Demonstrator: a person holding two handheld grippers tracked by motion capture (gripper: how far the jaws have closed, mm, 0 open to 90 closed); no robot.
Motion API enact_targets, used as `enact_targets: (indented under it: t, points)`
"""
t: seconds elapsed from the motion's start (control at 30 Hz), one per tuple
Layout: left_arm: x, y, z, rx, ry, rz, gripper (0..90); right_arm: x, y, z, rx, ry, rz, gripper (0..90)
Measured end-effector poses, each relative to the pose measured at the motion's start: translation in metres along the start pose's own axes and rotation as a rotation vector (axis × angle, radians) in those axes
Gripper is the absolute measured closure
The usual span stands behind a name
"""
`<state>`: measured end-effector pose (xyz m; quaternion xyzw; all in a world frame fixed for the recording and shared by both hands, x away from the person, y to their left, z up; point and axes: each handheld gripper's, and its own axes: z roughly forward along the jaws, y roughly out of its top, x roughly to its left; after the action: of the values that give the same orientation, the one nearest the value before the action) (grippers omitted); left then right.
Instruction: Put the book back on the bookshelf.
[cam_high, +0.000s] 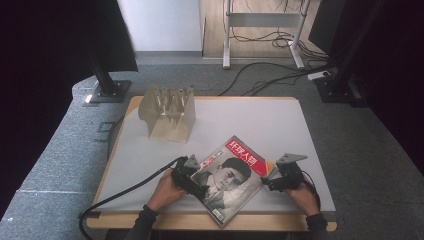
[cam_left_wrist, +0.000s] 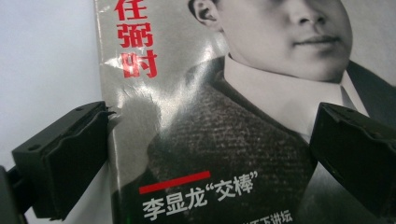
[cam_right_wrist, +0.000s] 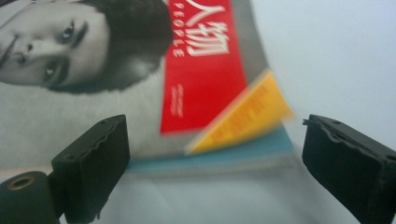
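White tabletop (cam_high: 280, 120): one glossy magazine (cam_high: 227, 177), grey portrait cover, red title band, lying flat and askew; left gripper (cam_high: 192, 181) and right gripper (cam_high: 272, 181) both spread wide at its edges.

This looks like a lab or a test room. Beyond the grippers, past the table (cam_high: 300, 120), black stands (cam_high: 107, 80) rise from a grey carpet (cam_high: 60, 140), loose cables (cam_high: 270, 75) lie there, and a white metal frame (cam_high: 262, 30), perhaps a desk, stands farther off.

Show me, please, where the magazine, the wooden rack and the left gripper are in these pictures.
magazine (cam_high: 231, 179): high view, middle of its cover.
wooden rack (cam_high: 167, 114): high view, its front face.
left gripper (cam_left_wrist: 205, 154): left gripper view, midway between its fingertips.
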<state>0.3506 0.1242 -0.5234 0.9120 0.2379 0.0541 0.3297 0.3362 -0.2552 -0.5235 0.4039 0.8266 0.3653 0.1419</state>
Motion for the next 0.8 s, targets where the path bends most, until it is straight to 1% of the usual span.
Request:
enact_targets:
  t: [0.03, 0.07, 0.13, 0.2, 0.27, 0.3, 0.33, 0.37, 0.4, 0.43, 0.47, 0.5, 0.53, 0.57, 0.6, 0.63, 0.67, 0.73, 0.77, 0.8]
  points:
    - [-0.002, -0.001, -0.001, 0.002, 0.0, 0.002, 0.0, -0.001, -0.004, -0.006, -0.004, -0.007, 0.007, 9.0]
    - [-0.005, -0.002, -0.001, 0.004, -0.001, 0.003, 0.0, -0.001, -0.006, -0.007, 0.0, -0.012, 0.006, 9.4]
    - [-0.011, -0.004, -0.003, 0.006, -0.007, 0.011, 0.0, -0.001, -0.007, -0.007, 0.005, -0.014, -0.001, 9.4]
    - [-0.015, -0.006, -0.004, 0.006, -0.012, 0.017, 0.0, -0.001, -0.008, -0.004, 0.022, -0.012, -0.006, 9.7]
    - [-0.014, -0.007, -0.007, 0.019, -0.031, 0.024, 0.0, -0.002, -0.008, -0.001, 0.031, -0.018, -0.008, 9.4]
    - [-0.012, -0.007, -0.009, 0.022, -0.046, 0.018, 0.0, -0.001, -0.008, 0.0, 0.035, -0.023, -0.013, 8.8]
    - [-0.009, -0.007, -0.011, 0.023, -0.052, 0.01, 0.0, -0.001, -0.006, 0.002, 0.041, -0.042, -0.022, 8.2]
    - [-0.005, -0.007, -0.014, 0.02, -0.041, 0.003, 0.0, -0.001, -0.006, 0.002, 0.041, -0.042, -0.022, 8.2]
    - [0.0, -0.007, -0.017, 0.01, -0.024, -0.004, 0.0, -0.001, -0.005, 0.004, 0.034, -0.067, -0.024, 7.7]
    - [0.009, -0.008, -0.024, -0.01, 0.003, -0.025, 0.0, -0.001, -0.004, 0.005, 0.034, -0.071, -0.023, 6.0]
    - [0.014, -0.009, -0.027, -0.012, 0.026, -0.035, 0.0, -0.002, -0.003, 0.006, 0.037, -0.073, -0.015, 4.7]
    - [0.014, -0.009, -0.027, -0.012, 0.026, -0.035, 0.0, -0.002, -0.003, 0.006, 0.037, -0.073, -0.015, 4.7]
    - [0.019, -0.009, -0.03, -0.014, 0.052, -0.043, 0.0, -0.004, -0.002, 0.01, 0.034, -0.081, -0.002, 3.2]
    - [0.025, -0.01, -0.032, -0.012, 0.074, -0.046, 0.0, -0.005, -0.001, 0.011, 0.035, -0.084, 0.0, 2.7]
    - [0.034, -0.01, -0.034, 0.001, 0.12, -0.055, 0.0, -0.006, 0.001, 0.013, 0.039, -0.089, 0.003, 2.3]
    - [0.034, -0.01, -0.034, 0.001, 0.12, -0.055, 0.0, -0.006, 0.001, 0.013, 0.039, -0.089, 0.003, 2.3]
    - [0.04, -0.01, -0.034, 0.005, 0.144, -0.06, 0.0, -0.007, 0.003, 0.014, 0.04, -0.091, 0.004, 2.0]
    - [0.049, -0.011, -0.033, 0.003, 0.18, -0.071, 0.0, -0.009, 0.009, 0.02, 0.043, -0.104, 0.005, 1.5]
    - [0.051, -0.011, -0.033, 0.002, 0.187, -0.074, 0.0, -0.009, 0.011, 0.021, 0.044, -0.107, 0.005, 1.1]
    - [0.059, -0.012, -0.029, 0.002, 0.223, -0.075, 0.0, -0.01, 0.013, 0.024, 0.046, -0.112, 0.006, 1.0]
